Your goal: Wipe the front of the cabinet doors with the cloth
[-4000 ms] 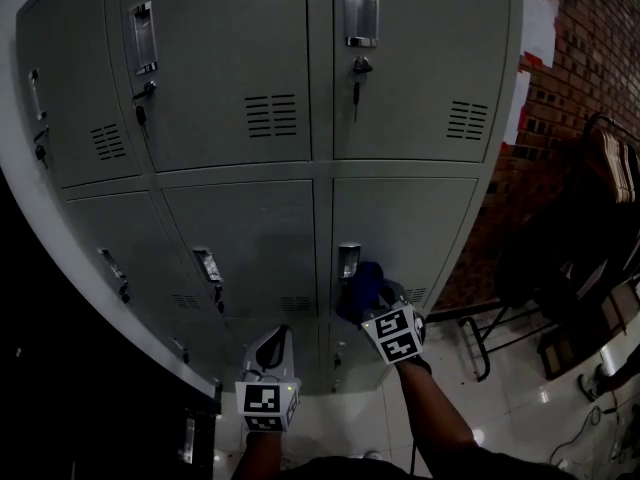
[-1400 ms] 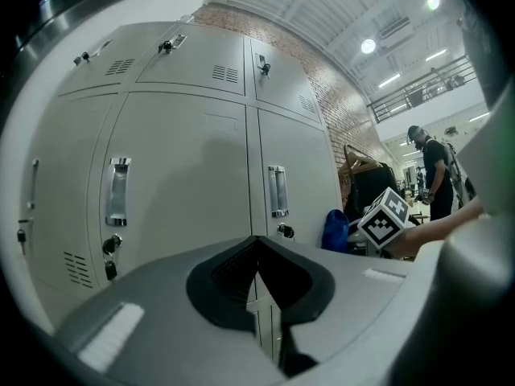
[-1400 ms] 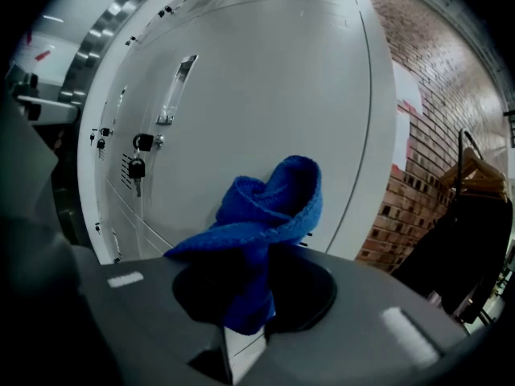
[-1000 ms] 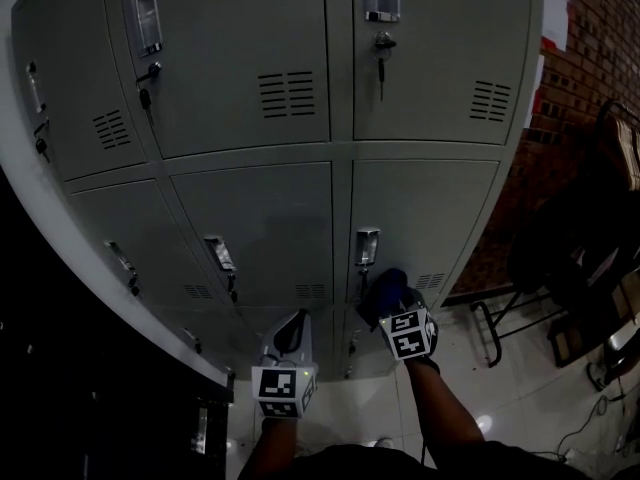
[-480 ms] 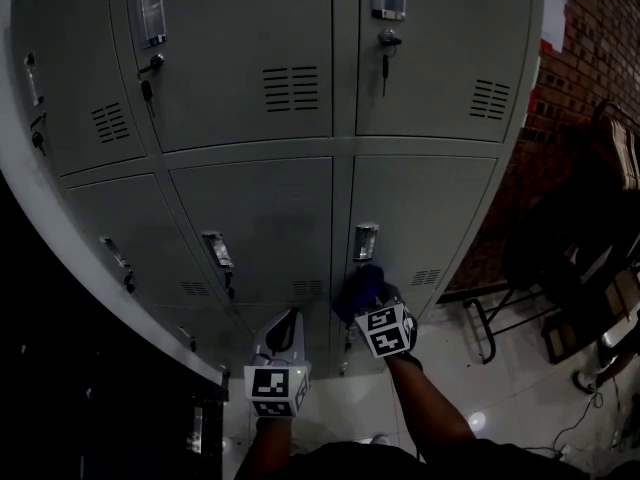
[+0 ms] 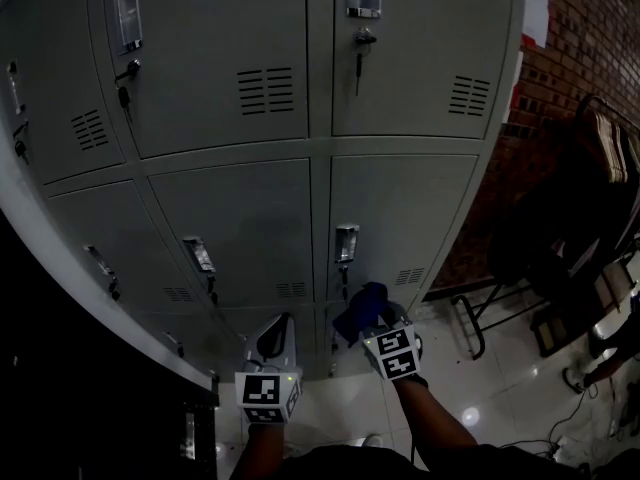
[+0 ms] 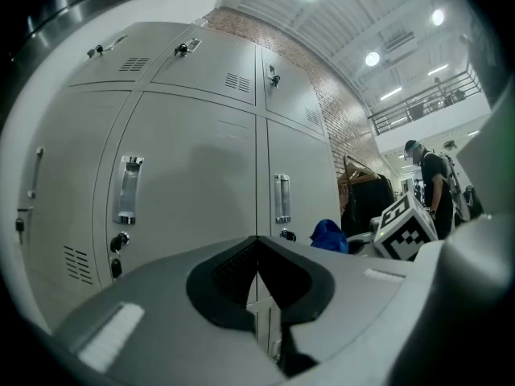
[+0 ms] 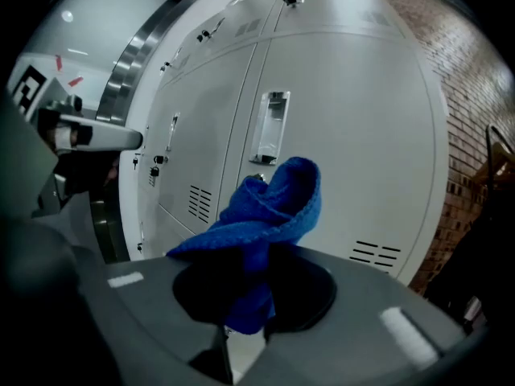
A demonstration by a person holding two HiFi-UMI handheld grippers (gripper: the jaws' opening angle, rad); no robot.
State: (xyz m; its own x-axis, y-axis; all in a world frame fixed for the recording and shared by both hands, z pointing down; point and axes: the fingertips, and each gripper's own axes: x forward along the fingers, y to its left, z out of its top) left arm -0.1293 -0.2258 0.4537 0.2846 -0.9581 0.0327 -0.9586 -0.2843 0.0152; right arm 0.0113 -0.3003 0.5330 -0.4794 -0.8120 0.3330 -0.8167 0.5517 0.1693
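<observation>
A person stands close to a bank of grey metal cabinet doors (image 6: 400,218), a claw tool in each hand. The right claw (image 8: 245,316) is clamped on a bunched blue cloth (image 8: 273,207). The cloth sticks up out of its jaws, low down before the lower right door and just below that door's recessed handle (image 6: 346,243). Whether it touches the metal cannot be told. The left claw (image 7: 257,292) hangs alongside, jaws pressed together with nothing between them. Wiping seems to be in hand on this lower door. The next move likely calls for pressing the cloth against the panel and sweeping across, steering round the handle.
</observation>
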